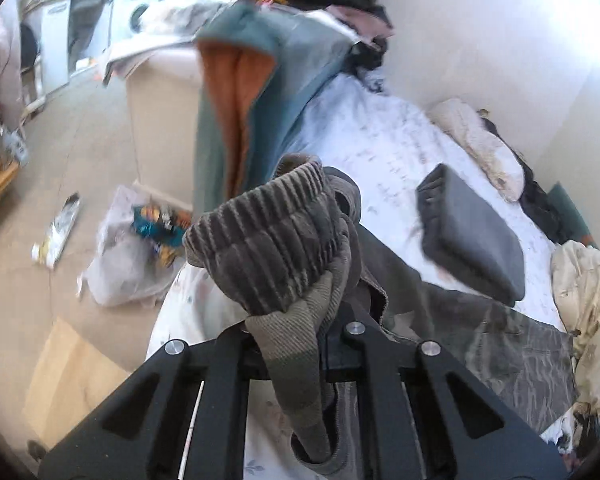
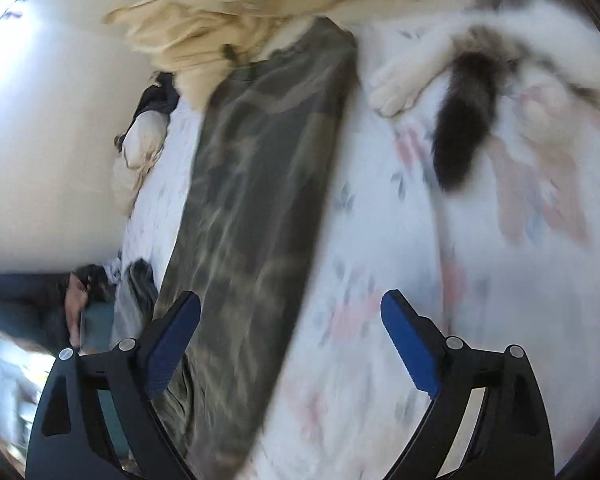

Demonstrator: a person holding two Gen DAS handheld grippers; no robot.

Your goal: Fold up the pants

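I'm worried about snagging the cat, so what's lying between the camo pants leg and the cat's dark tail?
Only bare floral bedsheet separates the pants from the cat's tail, plus one white paw higher up, in the right wrist view.

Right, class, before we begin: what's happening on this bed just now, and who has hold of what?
A person is partway through folding a pair of olive camouflage pants on a floral bedsheet. The left tool is shut on the pants' ribbed waistband, lifting that end. The right tool hangs open above the trouser leg, holding nothing. A folded grey garment already lies further along the bed, and a cat's tail and paw rest close beside the leg.
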